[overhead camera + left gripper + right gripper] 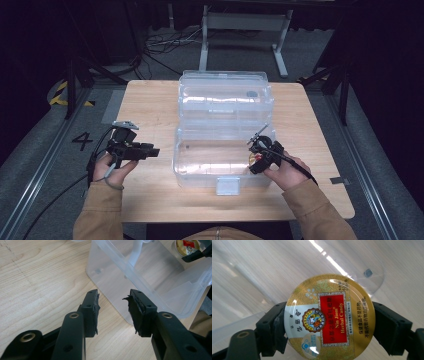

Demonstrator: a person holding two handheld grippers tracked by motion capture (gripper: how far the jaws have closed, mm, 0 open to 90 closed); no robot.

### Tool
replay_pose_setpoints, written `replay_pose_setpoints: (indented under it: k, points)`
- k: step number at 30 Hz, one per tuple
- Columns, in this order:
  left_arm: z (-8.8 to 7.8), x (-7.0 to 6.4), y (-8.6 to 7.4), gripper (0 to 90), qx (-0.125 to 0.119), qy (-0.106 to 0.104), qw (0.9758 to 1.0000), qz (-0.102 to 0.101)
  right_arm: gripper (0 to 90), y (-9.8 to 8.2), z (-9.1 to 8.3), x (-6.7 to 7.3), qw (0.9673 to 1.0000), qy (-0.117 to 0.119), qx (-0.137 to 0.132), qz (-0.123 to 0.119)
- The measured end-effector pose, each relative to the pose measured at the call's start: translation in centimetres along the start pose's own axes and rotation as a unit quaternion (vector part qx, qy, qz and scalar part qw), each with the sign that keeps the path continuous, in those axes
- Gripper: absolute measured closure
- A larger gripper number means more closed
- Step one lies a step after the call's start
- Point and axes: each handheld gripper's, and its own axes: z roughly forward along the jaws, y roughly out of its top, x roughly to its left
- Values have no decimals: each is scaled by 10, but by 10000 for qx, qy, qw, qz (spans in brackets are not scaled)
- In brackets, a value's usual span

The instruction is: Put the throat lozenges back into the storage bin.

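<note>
A: What do my right jaws have?

B: The right gripper point(329, 322) has its jaws pressed on both sides of a round gold candy tin point(329, 317). The tin has a red label in the middle. It sits in the middle of the right gripper view, lid facing the camera.

A: I see it in the high view too. My right gripper point(261, 154) holds the candy tin point(254, 158) at the right end of the clear plastic box point(220, 165), a bit right of the middle of the frame.

B: And your left jaws?

A: The left gripper point(113, 307) has its jaws wide apart, with nothing between them. They hang over the wooden surface point(37, 285), just beside the near corner of the plastic box point(140, 277).

B: In the high view the left gripper point(150, 150) is at the left of the frame, pointing at the box. The box lid stands open at the back. Both hands come in from the bottom.
</note>
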Motion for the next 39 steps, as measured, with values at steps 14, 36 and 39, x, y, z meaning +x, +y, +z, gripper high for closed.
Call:
replay_pose_setpoints:
  k: [14, 36, 39]
  points:
    - [1, 1, 0, 600, 4, -2, 10000, -17, 182, 1, -1, 0, 10000, 3, -42, 61]
    - [-1, 0, 0, 598, -32, -5, 10000, -3, 224, -3, -5, -3, 9997, 88, -194, 106]
    - [-1, 0, 0, 598, -19, -6, 10000, 24, 240, -5, -10, -5, 9992, 160, -331, 142]
